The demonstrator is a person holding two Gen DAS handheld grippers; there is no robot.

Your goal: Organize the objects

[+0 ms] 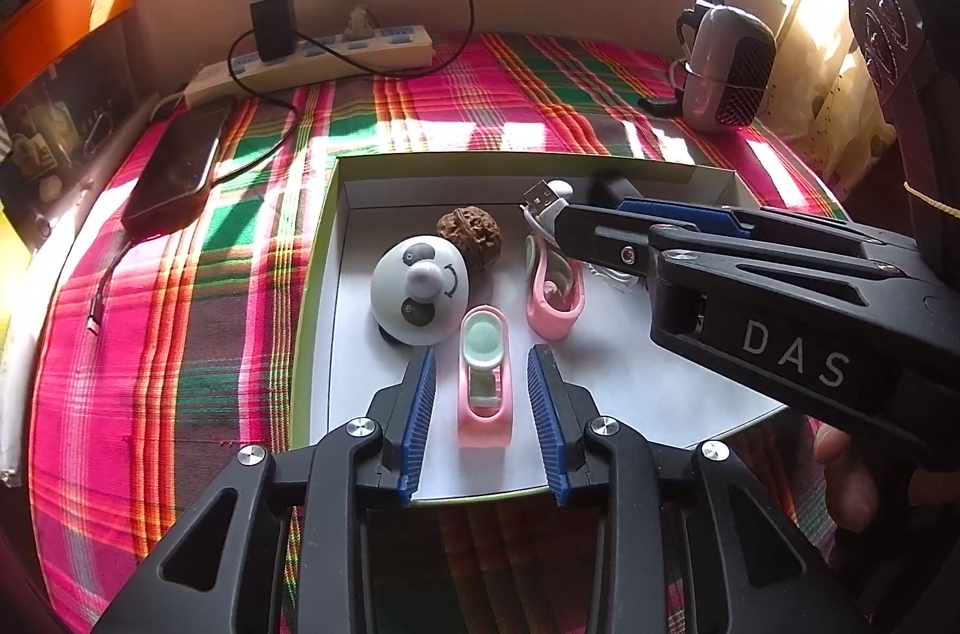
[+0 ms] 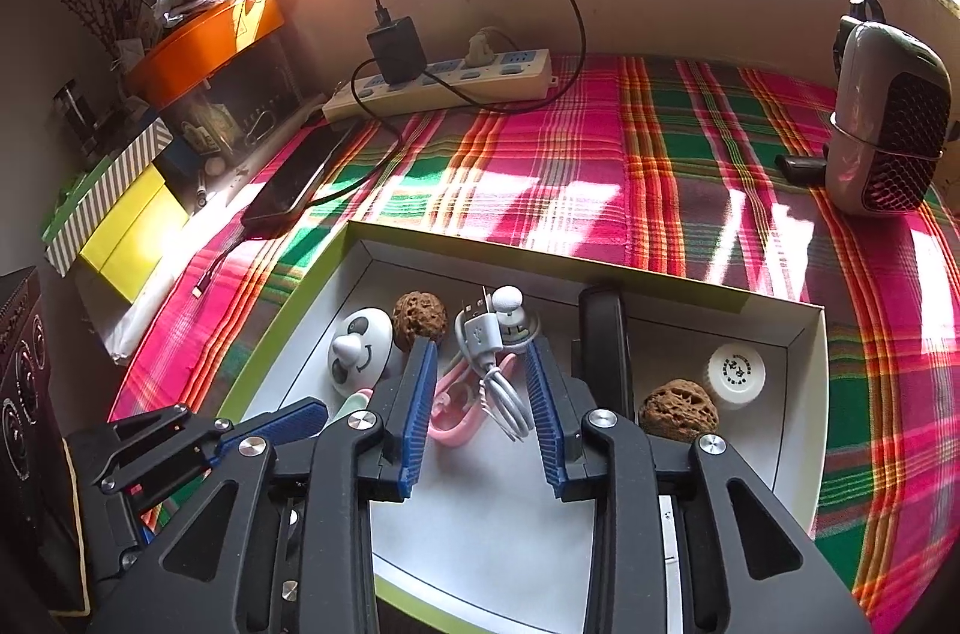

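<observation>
Left to right across the plaid cloth (image 1: pixel 480 94) on the counter: a phone (image 1: pixel 177 166) at far left, cabled to a charger (image 1: pixel 273 22) on the power strip (image 1: pixel 312 61) along the far wall; a shallow tray (image 1: pixel 327 238) with a green rim at centre; a small heater (image 1: pixel 729 67) at far right.

Inside the tray, left part: a white panda dome (image 1: pixel 419 289); just behind it a walnut (image 1: pixel 468 229); a pink clip (image 1: pixel 485 376) lying flat, lengthways between the blue pads of the left tool (image 1: pixel 483 418), pads standing clear of it on both sides, so the tool is released and grasps nothing.

Centre: a second pink clip (image 2: pixel 459 409) and a coiled white USB cable (image 2: pixel 489 364) lying on the tray floor between the pads of the right tool (image 2: pixel 480 406); pads apart and not pressing on the cable, tool released.

A black divider (image 2: pixel 606 340) stands right of the cable; in the right compartment a second walnut (image 2: pixel 678 409) and, just behind it, a white cap (image 2: pixel 737 370).

A thumb (image 1: pixel 840 478) shows at the near right edge of the left view.
</observation>
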